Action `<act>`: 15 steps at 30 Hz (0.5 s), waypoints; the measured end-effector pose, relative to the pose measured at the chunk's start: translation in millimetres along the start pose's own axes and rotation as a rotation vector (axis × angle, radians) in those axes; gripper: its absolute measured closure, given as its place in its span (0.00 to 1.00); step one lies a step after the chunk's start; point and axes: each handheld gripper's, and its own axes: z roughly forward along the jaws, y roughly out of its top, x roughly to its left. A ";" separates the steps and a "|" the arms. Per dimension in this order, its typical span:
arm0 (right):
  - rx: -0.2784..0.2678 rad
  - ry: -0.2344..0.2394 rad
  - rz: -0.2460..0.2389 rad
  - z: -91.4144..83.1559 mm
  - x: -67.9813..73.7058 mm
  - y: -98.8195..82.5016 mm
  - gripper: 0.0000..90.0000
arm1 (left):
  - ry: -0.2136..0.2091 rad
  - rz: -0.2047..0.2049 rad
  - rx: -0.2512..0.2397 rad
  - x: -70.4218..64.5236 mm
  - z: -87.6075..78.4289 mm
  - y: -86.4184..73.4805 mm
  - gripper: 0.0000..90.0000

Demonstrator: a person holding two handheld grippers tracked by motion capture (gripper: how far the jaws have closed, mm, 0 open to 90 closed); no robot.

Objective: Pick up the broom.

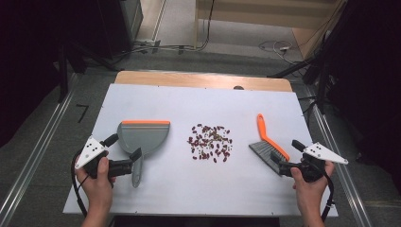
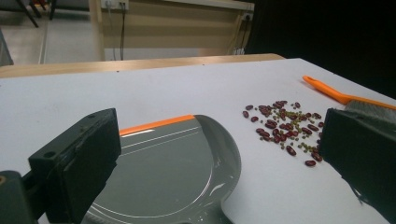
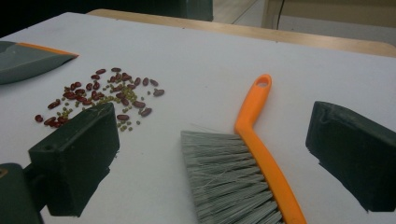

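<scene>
One grey dustpan with one orange lip lies on the white worktop, left of the bean pile. One brush lies right of the bean pile, with one orange handle and one block of grey bristles. One scattered pile of beans sits in the middle; it holds two kinds, dark red beans, several dozen and too many to count singly, and small green beans mixed among them, too small to count. Two tools are there: the left tool at the dustpan's handle, left of the bean pile, and the right tool at the brush's bristles, right of it. Two hands hold them, one each.
</scene>
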 end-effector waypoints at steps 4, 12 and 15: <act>0.006 0.020 0.002 1.0 0.9 5.5 0.01 | -0.003 -0.001 -0.003 0.1 -0.4 -1.3 0.00; 0.014 0.004 -0.015 3.5 -4.8 37.1 0.00 | -0.011 -0.010 -0.028 0.9 -0.7 0.0 0.00; 0.060 -0.014 -0.024 10.1 -6.6 47.5 0.00 | -0.014 -0.024 -0.027 0.8 0.5 -1.3 0.00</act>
